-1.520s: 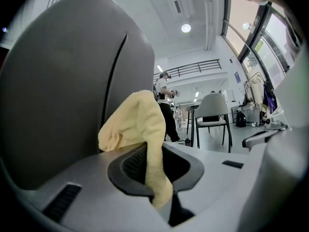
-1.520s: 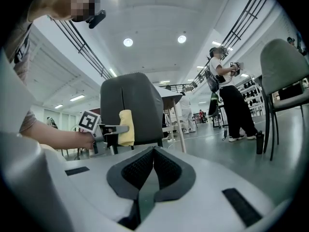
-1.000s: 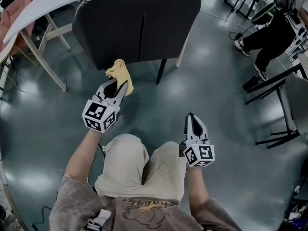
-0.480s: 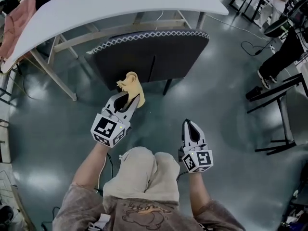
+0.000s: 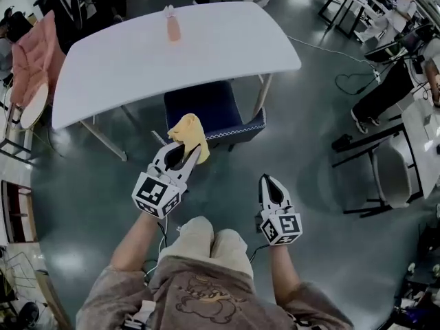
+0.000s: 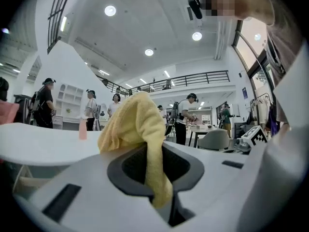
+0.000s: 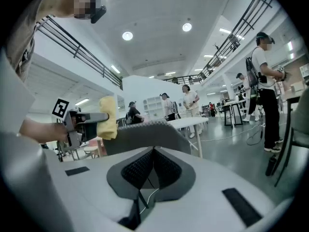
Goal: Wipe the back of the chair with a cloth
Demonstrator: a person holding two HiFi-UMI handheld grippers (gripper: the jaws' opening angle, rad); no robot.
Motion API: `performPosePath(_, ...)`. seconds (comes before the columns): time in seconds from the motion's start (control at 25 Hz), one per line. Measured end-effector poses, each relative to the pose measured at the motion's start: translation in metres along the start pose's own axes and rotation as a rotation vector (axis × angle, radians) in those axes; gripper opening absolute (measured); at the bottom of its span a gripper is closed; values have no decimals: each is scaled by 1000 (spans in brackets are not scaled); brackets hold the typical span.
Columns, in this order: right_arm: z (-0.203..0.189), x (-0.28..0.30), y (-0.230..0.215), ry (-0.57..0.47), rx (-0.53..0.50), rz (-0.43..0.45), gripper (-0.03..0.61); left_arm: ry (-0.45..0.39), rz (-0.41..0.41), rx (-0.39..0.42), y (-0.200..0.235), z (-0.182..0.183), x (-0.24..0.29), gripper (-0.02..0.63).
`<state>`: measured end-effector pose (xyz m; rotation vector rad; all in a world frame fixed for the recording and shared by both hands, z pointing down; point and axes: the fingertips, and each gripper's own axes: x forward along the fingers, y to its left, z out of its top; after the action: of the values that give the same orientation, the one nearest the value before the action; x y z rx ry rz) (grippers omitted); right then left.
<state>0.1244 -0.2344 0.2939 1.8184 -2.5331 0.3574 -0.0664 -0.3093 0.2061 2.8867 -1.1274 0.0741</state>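
The left tool is clenched on a yellow cloth, which bunches out past its tips at the near left corner of the chair. Whether the cloth touches the chair back cannot be told. The chair is tucked under a white surface that carries a pink bottle near its far edge. The right tool, nearer and to the right, has its jaws closed together on nothing.
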Motion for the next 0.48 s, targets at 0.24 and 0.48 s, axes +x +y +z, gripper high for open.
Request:
performPosePath(0.24, 147, -29, 16, 3, 24, -71, 26, 33, -3, -29, 9, 137, -9, 63)
performPosePath(0.48, 233, -47, 28, -15, 45, -105, 26, 58, -33, -53, 8, 205, -11, 63)
